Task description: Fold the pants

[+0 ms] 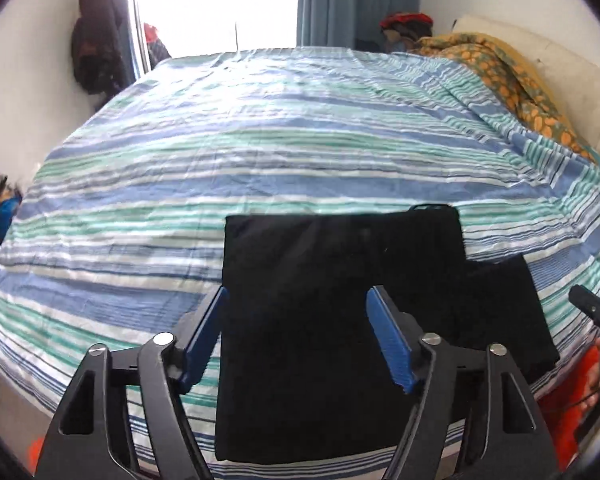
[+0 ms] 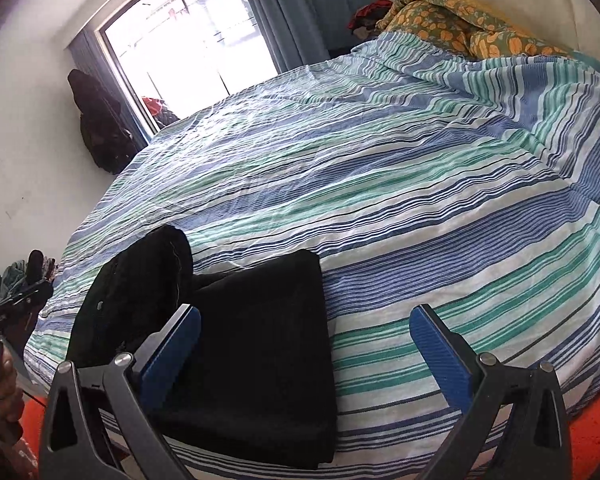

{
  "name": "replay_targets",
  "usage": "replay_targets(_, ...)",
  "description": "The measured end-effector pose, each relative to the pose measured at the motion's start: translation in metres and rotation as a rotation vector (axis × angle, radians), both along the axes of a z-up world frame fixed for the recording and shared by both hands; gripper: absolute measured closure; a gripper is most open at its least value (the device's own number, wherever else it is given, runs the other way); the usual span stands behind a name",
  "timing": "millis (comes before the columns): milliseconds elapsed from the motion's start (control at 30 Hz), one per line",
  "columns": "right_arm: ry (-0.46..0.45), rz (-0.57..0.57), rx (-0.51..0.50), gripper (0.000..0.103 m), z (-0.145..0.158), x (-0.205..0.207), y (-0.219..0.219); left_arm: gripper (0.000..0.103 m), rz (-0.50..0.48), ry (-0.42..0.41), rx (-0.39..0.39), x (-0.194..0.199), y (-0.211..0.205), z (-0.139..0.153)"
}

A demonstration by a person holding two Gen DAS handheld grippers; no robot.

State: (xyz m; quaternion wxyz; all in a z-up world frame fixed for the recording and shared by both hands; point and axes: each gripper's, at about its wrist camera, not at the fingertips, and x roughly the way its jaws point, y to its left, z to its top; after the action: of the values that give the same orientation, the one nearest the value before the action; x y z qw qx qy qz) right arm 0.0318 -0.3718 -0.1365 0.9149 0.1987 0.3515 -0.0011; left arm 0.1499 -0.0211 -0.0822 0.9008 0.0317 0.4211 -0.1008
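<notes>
- The left claw (image 1: 296, 340) hangs nearest the lens, its blue pads spread wide and holding nothing, just above the black pants (image 1: 340, 320).
- The right claw (image 2: 306, 354) is likewise spread and empty, with the pants (image 2: 260, 360) under its left finger.
- The pants lie at the near edge of the striped bed (image 1: 260, 140), folded into a compact rectangle with a lower layer jutting out on one side.
- Judging by this, the folding looks nearly done; perhaps one tidying fold remains.

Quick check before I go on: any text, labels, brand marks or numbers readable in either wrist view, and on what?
None readable.
Left gripper: a faint pale mark on its body in the right wrist view, too blurred to read.
Black pants: no tag or print visible.
Striped bedspread: pattern only, no lettering.
</notes>
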Motion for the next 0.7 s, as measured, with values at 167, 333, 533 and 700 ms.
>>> replay_targets(167, 0.004, 0.259, 0.29, 0.011, -0.008, 0.017, 0.029, 0.073, -0.169, 0.1, 0.061, -0.016, -0.042, -0.064)
replay_targets(333, 0.215, 0.436, 0.476, 0.03, -0.039, 0.061, 0.052, 0.077, -0.17, 0.096, 0.04, -0.018, -0.043, -0.065)
replay_targets(533, 0.344, 0.593, 0.47, 0.039, -0.064, 0.096, 0.08, 0.077, -0.167, 0.088, 0.048, -0.022, -0.043, -0.064)
replay_targets(700, 0.397, 0.648, 0.467, 0.046, -0.07, 0.114, 0.088, 0.077, -0.169, 0.093, 0.038, -0.02, -0.044, -0.065)
